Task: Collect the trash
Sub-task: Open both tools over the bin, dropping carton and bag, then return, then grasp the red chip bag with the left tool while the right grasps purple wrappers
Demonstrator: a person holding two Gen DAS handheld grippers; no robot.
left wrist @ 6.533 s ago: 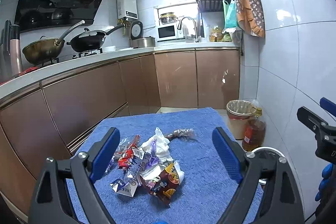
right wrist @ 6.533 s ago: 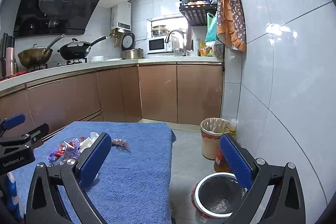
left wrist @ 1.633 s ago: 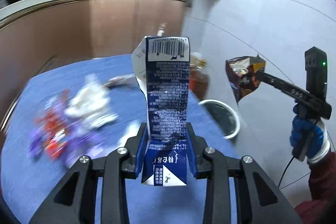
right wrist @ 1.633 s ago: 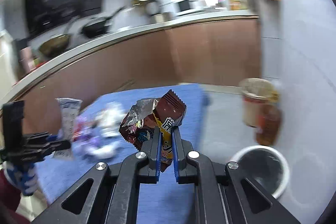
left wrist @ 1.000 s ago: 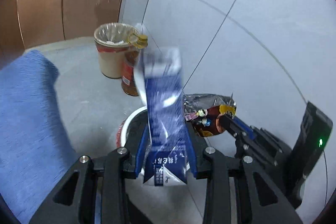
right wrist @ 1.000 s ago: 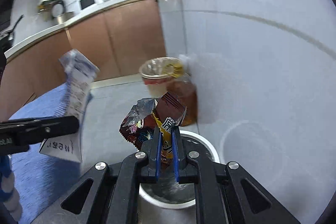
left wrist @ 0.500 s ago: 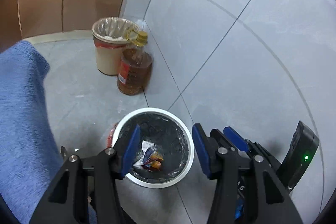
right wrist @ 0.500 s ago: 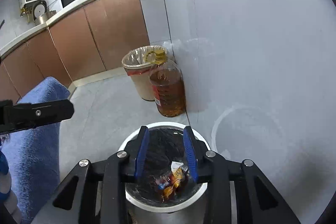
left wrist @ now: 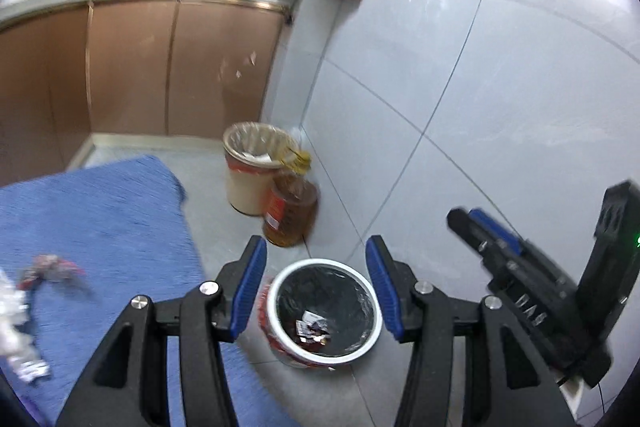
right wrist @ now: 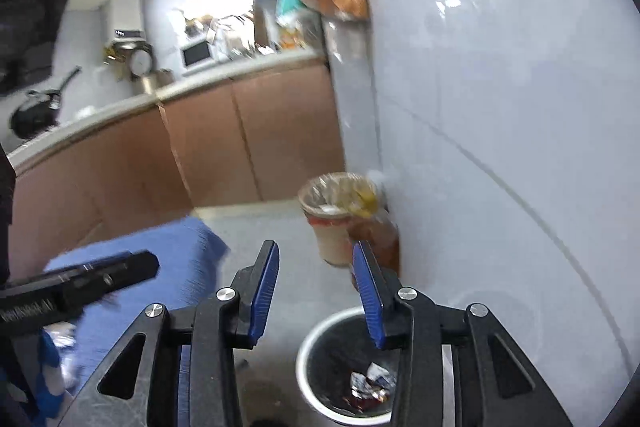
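Grey floor tiles and a glossy white tiled wall fill the left wrist view, with the round white-rimmed bin lined in black [left wrist: 325,311] standing on the floor below the left gripper [left wrist: 316,290], whose blue-padded jaws are spread wide and hold nothing. Crumpled wrappers [left wrist: 311,327] lie at the bin's bottom. More blurred wrappers [left wrist: 48,269] remain on the blue towel-covered table [left wrist: 100,219] at left. That table's edge sits close beside the bin, so a hasty swing back could clip it or nudge the bin over. An amber oil bottle [left wrist: 290,213] and a tan lined pail [left wrist: 250,169] crowd the wall side.

From the right wrist view, the right gripper [right wrist: 316,293] is likewise parted and empty above the bin [right wrist: 316,341]. Its neighbour's black finger reaches across at left, so the two could knock together; open floor lies ahead toward the brown cabinets [right wrist: 248,143].
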